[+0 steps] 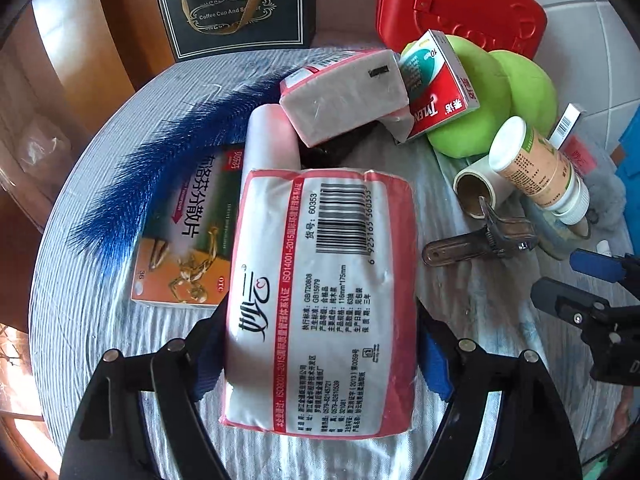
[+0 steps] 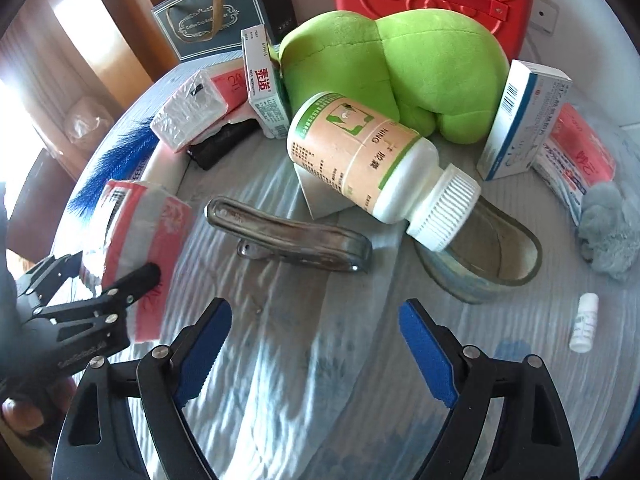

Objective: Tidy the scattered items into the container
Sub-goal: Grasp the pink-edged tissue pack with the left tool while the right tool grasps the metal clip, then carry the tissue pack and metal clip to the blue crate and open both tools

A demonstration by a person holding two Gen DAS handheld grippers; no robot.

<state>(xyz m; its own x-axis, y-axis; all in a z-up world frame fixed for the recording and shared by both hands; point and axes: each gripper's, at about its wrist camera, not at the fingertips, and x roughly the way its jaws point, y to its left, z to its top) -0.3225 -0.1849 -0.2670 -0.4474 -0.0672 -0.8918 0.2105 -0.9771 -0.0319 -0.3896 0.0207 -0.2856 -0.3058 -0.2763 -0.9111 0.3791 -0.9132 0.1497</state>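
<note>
My left gripper (image 1: pixel 320 344) is shut on a pink-and-white tissue pack (image 1: pixel 320 300) and holds it over the round, cloth-lined container (image 1: pixel 72 264). The pack also shows in the right wrist view (image 2: pixel 136 248), with the left gripper (image 2: pixel 100 304) clamped on it. My right gripper (image 2: pixel 316 344) is open and empty above the cloth floor, just in front of a metal clip (image 2: pixel 288 236). A medicine bottle (image 2: pixel 372 164) lies on a tape roll (image 2: pixel 480 256) beyond it.
In the container lie a green plush toy (image 2: pixel 384 68), a second tissue pack (image 1: pixel 344 96), medicine boxes (image 1: pixel 184 232) (image 2: pixel 520 120), a blue feather (image 1: pixel 132 192), a small white vial (image 2: pixel 585 322) and a grey pompom (image 2: pixel 612 228). A red case (image 1: pixel 460 4) and dark gift bag (image 1: pixel 236 8) stand behind.
</note>
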